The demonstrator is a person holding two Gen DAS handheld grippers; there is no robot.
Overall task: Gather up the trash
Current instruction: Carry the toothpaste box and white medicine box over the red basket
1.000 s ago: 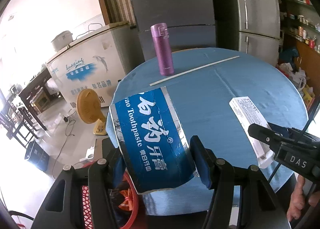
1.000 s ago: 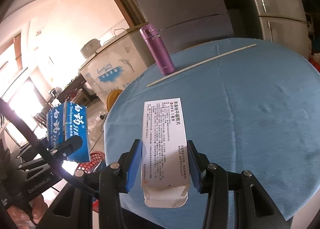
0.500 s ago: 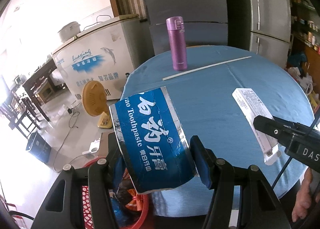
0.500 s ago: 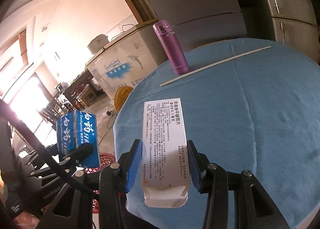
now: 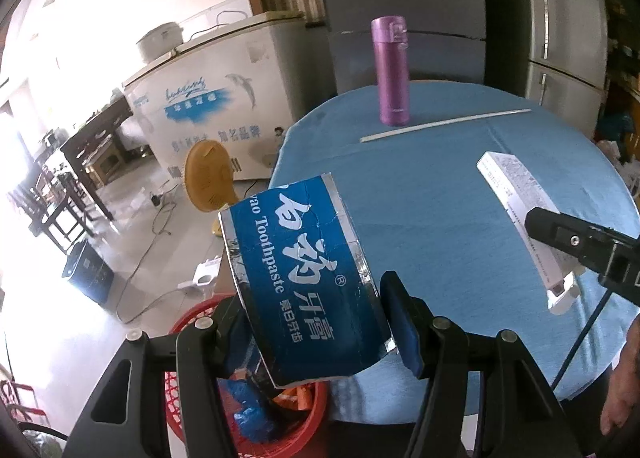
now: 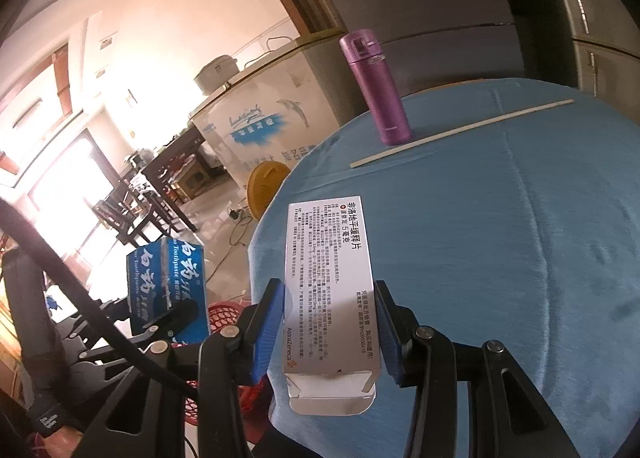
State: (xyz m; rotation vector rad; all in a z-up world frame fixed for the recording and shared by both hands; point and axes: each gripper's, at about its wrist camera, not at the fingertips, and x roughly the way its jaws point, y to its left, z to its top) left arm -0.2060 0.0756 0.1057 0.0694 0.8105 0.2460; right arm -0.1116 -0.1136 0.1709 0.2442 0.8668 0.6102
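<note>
Since a second ago the purple bottle [image 5: 390, 71] and the table [image 5: 440, 193] have slid to the right in both views, and more of the red basket [image 5: 180, 332] shows at the bottom left. In the left wrist view, the basket sits low on the floor with blue and orange trash in it. Just above it, the left gripper [image 5: 316, 322] pinches a blue toothpaste box [image 5: 300, 274] between its blue pads. Near the right edge, the right gripper [image 6: 330, 330] holds a white medicine box [image 6: 328, 286] tight between its pads, over the near edge of the blue table. The left wrist view shows what lies in the basket and a hand [image 5: 622, 386] at the lower right; the right wrist view shows only the basket's red mesh, but you can read the white box's print there. There are two boxes, two grippers, one basket, one bottle standing up, and one thin white stick [image 5: 446, 125] lying just in front of it.
</note>
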